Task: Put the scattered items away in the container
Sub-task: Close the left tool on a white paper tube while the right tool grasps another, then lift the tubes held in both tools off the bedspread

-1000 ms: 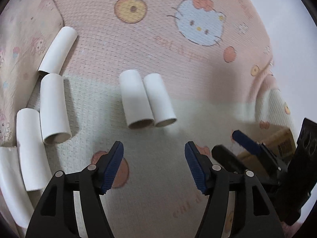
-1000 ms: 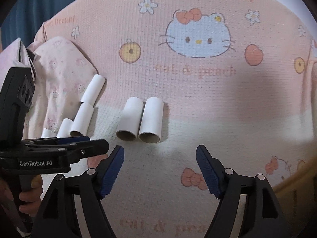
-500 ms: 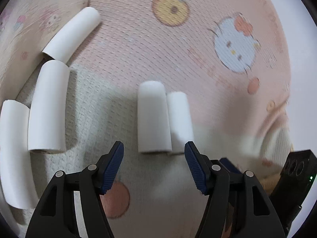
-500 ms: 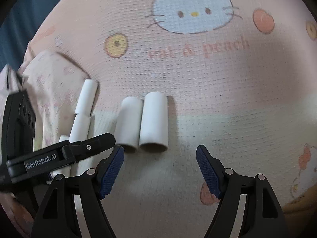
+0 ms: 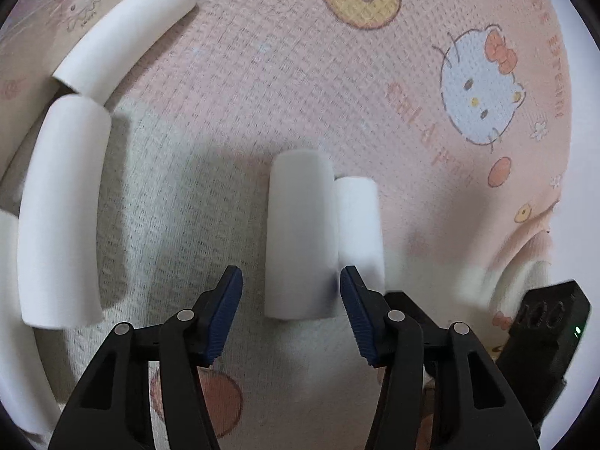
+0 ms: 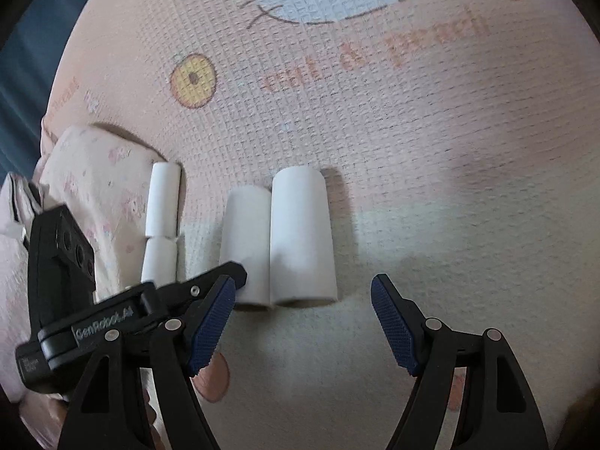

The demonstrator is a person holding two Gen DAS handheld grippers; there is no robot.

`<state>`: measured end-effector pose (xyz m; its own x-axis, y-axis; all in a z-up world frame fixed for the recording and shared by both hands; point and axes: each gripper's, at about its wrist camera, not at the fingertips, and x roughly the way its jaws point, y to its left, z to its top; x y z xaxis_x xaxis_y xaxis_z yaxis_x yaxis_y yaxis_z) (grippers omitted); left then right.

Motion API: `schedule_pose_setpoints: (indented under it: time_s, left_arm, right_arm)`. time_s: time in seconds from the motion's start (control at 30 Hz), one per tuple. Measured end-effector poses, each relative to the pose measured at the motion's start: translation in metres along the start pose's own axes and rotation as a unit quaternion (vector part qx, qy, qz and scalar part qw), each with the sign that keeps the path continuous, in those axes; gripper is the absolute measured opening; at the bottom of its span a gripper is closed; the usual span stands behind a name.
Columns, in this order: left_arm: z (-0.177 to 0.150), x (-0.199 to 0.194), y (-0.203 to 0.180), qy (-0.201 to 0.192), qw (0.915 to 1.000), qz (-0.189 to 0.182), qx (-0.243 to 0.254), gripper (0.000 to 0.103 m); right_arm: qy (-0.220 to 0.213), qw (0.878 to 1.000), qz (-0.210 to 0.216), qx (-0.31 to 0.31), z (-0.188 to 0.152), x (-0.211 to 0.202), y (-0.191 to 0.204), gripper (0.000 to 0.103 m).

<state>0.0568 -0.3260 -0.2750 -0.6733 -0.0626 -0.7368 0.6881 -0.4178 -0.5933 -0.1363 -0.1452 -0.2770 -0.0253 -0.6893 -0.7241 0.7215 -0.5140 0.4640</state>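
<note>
Two white cardboard tubes lie side by side on a pink and cream blanket [image 6: 393, 120]. My left gripper [image 5: 290, 292] straddles the near end of the left tube [image 5: 300, 236], its jaws closing. The right pad is at the tube's edge and a gap remains at the left pad. The right tube [image 5: 360, 221] lies just outside that pad. My right gripper [image 6: 303, 296] stands open just short of the near end of the right tube [image 6: 302, 236]. The left tube [image 6: 245, 247] is beside it, with the left gripper's finger [image 6: 228, 273] at it.
Three more white tubes [image 5: 123, 33] [image 5: 60, 217] [image 5: 11, 300] lie at the left, two of them in the right wrist view [image 6: 163, 198] [image 6: 159, 258]. A pink patterned cushion [image 6: 93, 195] borders them. The right gripper's black body [image 5: 543, 337] sits close on the right.
Both grippers have come forward and down onto the pair of tubes, rolling as they went. The left jaws have narrowed around the left tube's end. The right jaws keep their width.
</note>
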Motion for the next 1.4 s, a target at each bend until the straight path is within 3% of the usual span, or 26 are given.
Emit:
schedule_pose_setpoints:
  time_s: [0.2,0.3,0.4,0.57,1.03,1.2,1.4]
  left_arm:
    - [0.002,-0.006,-0.006,-0.013,0.9994,0.004,0.033,0.045]
    - [0.006,-0.001,0.001,0.015,0.9995,-0.027,0.004,0.046]
    - [0.009,0.003,0.001,0.026,0.9987,-0.041,-0.016,0.046]
    - [0.006,0.002,-0.006,0.027,0.9992,-0.030,-0.006,0.047]
    - [-0.030,-0.034,-0.019,0.053,0.9963,-0.025,0.064,0.046]
    - [-0.042,-0.045,-0.023,0.071,0.9901,0.016,0.120,0.046]
    - [-0.065,-0.063,-0.022,0.073,0.9758,0.075,0.192,0.046]
  right_arm:
    - [0.003,1.000,0.022,0.003,0.006,0.004,0.002,0.057]
    - [0.014,1.000,0.009,0.013,0.006,0.010,-0.001,0.055]
    - [0.030,0.999,0.007,0.010,0.003,0.016,-0.002,0.041]
    - [0.020,0.999,-0.017,-0.032,0.000,0.009,0.011,0.040]
    - [0.063,0.997,-0.039,-0.028,-0.016,-0.022,0.036,0.040]
    - [0.094,0.994,-0.045,-0.026,-0.028,-0.034,0.039,0.040]
    - [0.126,0.991,-0.034,0.000,-0.046,-0.063,0.025,0.040]
